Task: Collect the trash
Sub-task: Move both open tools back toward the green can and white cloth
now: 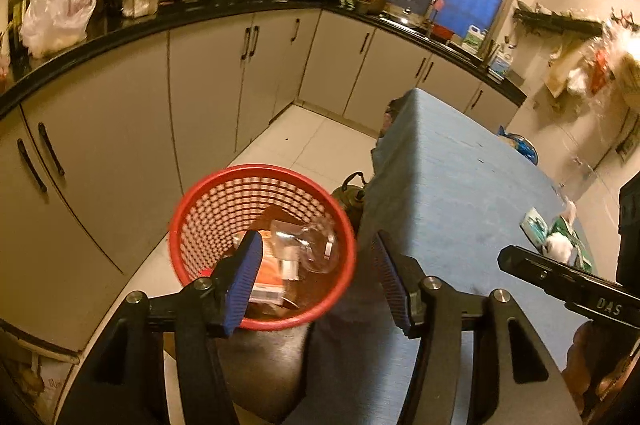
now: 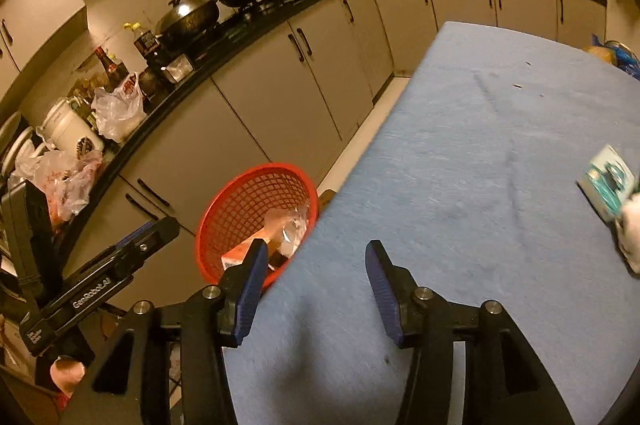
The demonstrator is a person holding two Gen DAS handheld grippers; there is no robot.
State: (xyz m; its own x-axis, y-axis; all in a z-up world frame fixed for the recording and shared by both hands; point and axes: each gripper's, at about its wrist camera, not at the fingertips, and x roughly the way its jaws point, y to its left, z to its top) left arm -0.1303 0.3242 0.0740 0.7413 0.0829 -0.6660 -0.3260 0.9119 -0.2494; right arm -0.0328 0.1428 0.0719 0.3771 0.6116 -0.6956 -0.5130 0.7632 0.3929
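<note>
A red mesh basket (image 1: pixel 208 209) stands beside the table's left edge and holds a clear plastic bottle (image 1: pixel 316 245) and an orange carton (image 1: pixel 268 275); it also shows in the right wrist view (image 2: pixel 240 209). My left gripper (image 1: pixel 316 265) is open and empty, just above the basket's near rim. My right gripper (image 2: pixel 316 265) is open and empty over the blue tablecloth (image 2: pixel 480 145). A teal-and-white packet (image 2: pixel 608 181) and a crumpled white tissue (image 2: pixel 632 229) lie on the table at the far right, also in the left wrist view (image 1: pixel 536 225).
A black counter (image 1: pixel 200 13) with woks, bottles and plastic bags curves along the back over cream cabinets (image 1: pixel 208 81). A dark kettle (image 1: pixel 352 193) sits on the floor by the table. A dark stool seat (image 1: pixel 264 361) supports the basket.
</note>
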